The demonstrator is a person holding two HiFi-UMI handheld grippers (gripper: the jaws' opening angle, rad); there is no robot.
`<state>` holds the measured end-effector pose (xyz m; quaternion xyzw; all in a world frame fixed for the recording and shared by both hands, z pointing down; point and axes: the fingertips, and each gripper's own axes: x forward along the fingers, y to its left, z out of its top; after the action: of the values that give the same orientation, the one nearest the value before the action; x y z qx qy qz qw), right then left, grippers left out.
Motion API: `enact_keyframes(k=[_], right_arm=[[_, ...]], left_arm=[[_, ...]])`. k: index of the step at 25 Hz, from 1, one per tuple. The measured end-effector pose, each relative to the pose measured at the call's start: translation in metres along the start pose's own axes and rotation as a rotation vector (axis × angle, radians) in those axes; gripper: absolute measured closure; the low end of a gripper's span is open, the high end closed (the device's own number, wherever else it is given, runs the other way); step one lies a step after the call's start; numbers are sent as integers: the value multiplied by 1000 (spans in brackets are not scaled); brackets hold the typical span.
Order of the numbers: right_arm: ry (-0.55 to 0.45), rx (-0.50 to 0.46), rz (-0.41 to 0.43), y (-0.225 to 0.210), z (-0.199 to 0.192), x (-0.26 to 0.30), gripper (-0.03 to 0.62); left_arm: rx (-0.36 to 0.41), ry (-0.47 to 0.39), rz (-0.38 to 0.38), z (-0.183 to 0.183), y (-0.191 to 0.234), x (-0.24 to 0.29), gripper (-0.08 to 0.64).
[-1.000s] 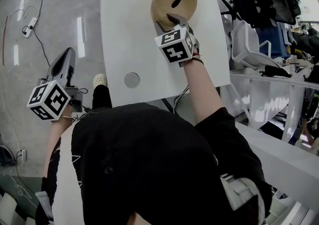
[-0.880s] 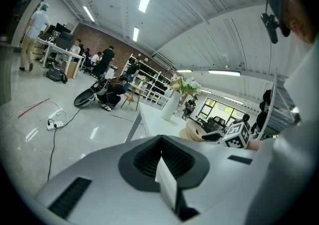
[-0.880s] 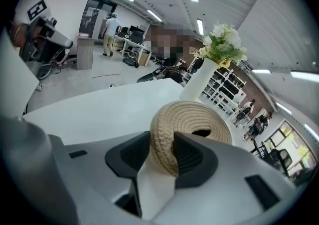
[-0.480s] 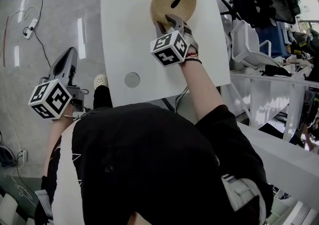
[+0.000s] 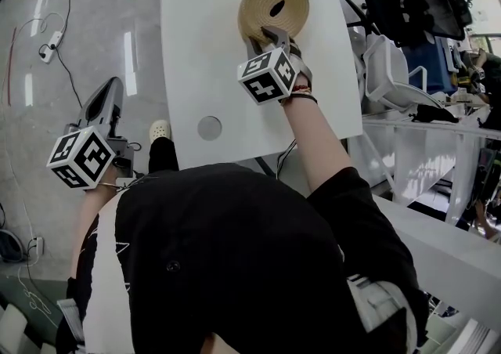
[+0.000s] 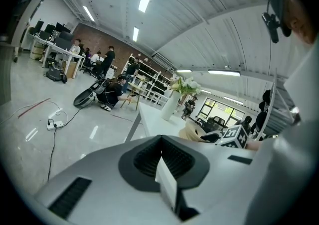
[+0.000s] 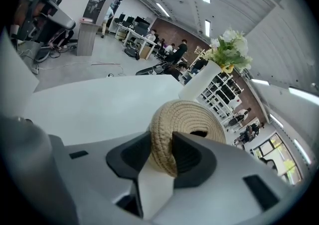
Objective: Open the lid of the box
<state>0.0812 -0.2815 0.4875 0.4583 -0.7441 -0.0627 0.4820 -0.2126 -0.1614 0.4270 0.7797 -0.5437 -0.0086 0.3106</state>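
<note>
A round woven rope box (image 5: 274, 1) with a lid and a dark oval hole on top sits at the far end of the white table (image 5: 196, 47). My right gripper (image 5: 266, 34) is at the box's near edge. In the right gripper view the lid's thick rope rim (image 7: 164, 144) stands between the two pads, both touch it, and the jaws are closing on it. My left gripper (image 5: 104, 98) hangs off the table's left side over the floor, shut with nothing in it (image 6: 160, 139). The box (image 6: 195, 133) shows small in the left gripper view.
A white vase of flowers (image 7: 199, 87) stands behind the box at the table's far end. A round cable port (image 5: 209, 127) is set in the table near me. Chairs and white railings (image 5: 407, 70) crowd the right side. Cables (image 5: 47, 39) lie on the floor at left.
The right gripper has moved forward and left onto the box's near rim, and its jaws have narrowed around it. The left gripper has barely moved.
</note>
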Motion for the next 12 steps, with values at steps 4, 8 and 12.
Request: enact_keyframes(k=[4, 8, 12], right_arm=[[5, 18, 7, 0, 2, 0, 460], [0, 39, 30, 0, 2, 0, 464], [-6, 78, 62, 0, 3, -1, 465]], left_arm=[[-3, -2, 4, 0, 2, -1, 549], [-6, -3, 8, 1, 4, -2, 549], [-11, -7, 12, 2, 5, -2, 549]])
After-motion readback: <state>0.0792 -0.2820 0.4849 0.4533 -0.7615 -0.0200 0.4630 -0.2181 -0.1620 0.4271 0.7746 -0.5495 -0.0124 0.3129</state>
